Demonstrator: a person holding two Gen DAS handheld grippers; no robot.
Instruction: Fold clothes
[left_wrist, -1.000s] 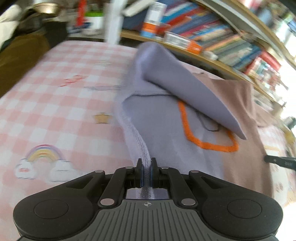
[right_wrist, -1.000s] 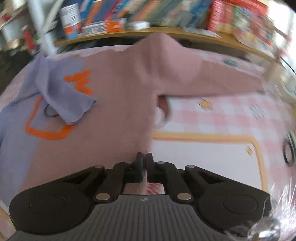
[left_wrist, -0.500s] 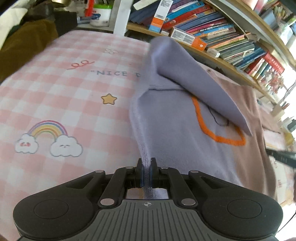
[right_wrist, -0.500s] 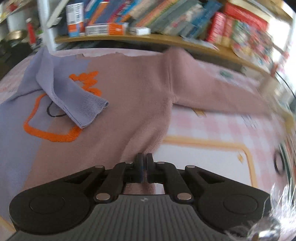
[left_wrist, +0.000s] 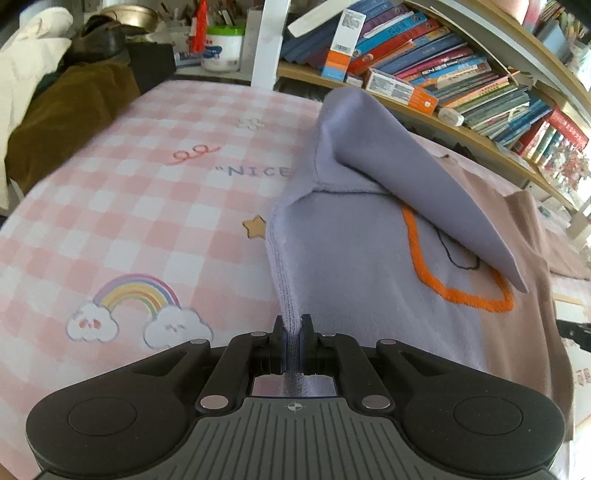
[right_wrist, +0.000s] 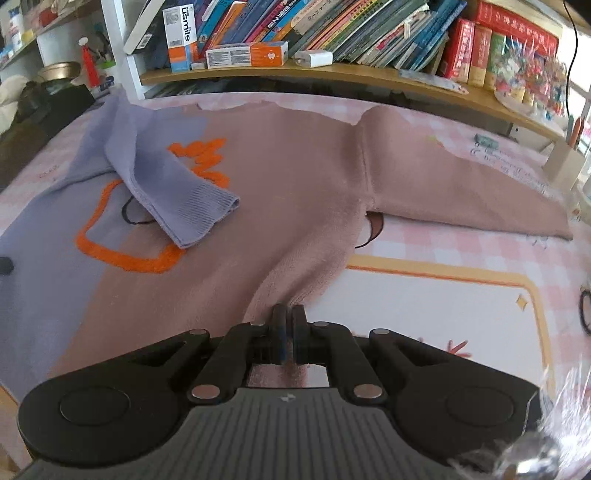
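Note:
A two-tone sweater lies spread on the pink checked bed cover, lavender half (left_wrist: 351, 266) on the left and dusty-pink half (right_wrist: 295, 184) on the right, with an orange outline on the chest. Its lavender sleeve (right_wrist: 173, 184) is folded across the chest. The pink sleeve (right_wrist: 461, 192) stretches out flat to the right. My left gripper (left_wrist: 293, 330) is shut on the lavender bottom hem corner. My right gripper (right_wrist: 288, 321) is shut on the pink bottom hem corner. The right gripper's tip also shows at the left wrist view's right edge (left_wrist: 576, 332).
A wooden shelf (right_wrist: 332, 72) packed with books and boxes runs along the bed's far side. A brown and white heap of clothes (left_wrist: 55, 110) lies off the bed's left corner. A white post (left_wrist: 264, 44) stands behind the bed.
Both grippers have drawn the hem back toward me, pulling the sweater flatter and straighter on the cover. The pink sleeve now lies stretched out flat. Both grips have stayed shut.

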